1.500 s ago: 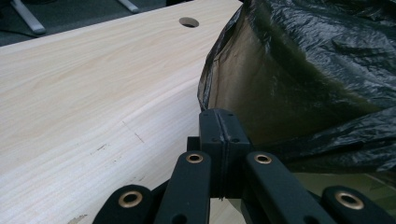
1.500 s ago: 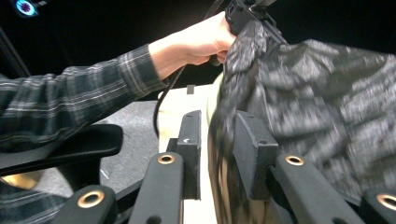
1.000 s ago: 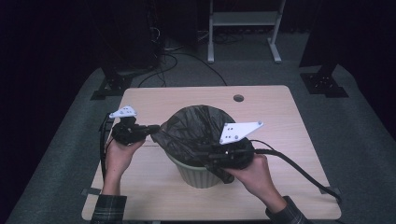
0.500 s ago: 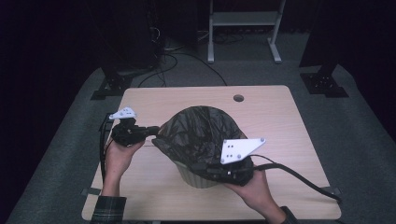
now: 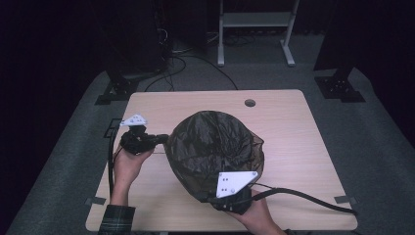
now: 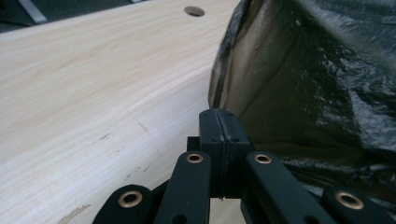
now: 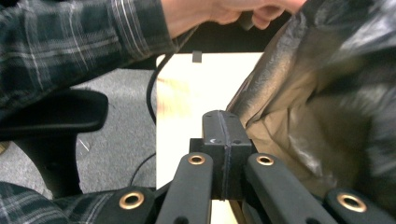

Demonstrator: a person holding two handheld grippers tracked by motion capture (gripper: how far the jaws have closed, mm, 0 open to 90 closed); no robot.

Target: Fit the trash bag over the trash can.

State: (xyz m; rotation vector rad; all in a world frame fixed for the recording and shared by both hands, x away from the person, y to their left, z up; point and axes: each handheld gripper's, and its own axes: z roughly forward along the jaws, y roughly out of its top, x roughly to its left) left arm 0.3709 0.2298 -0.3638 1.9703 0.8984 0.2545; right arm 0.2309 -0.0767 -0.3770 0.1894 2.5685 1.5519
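At the middle of the wooden table point(image 5: 293, 127) a black plastic bag point(image 5: 213, 152) balloons into a dome, draped over whatever stands beneath it (probably a bin, though the film hides it completely from above). The left gripper point(image 5: 159, 140) meets the bag at its nine o'clock edge. In the left gripper view its jaws are pressed flat together with the bag's hem point(image 6: 219, 79) running down right to their tips, so it looks to be pinching the film, though the seam itself shows no plastic clearly. The right gripper point(image 5: 226, 199) sits at the bag's six o'clock, under its grey plate, near the table's front edge. In the right gripper view its jaws are likewise closed tight, the bag's edge point(image 7: 254, 93) falling just beside them, and again a pinch on the film seems likely.

Two holds on the rim roughly a quarter-turn apart make sense: they keep the mouth spread and taut, so the bag can be stretched over or drawn around what lies under it. The thin film would slip or tear under a hard pull.
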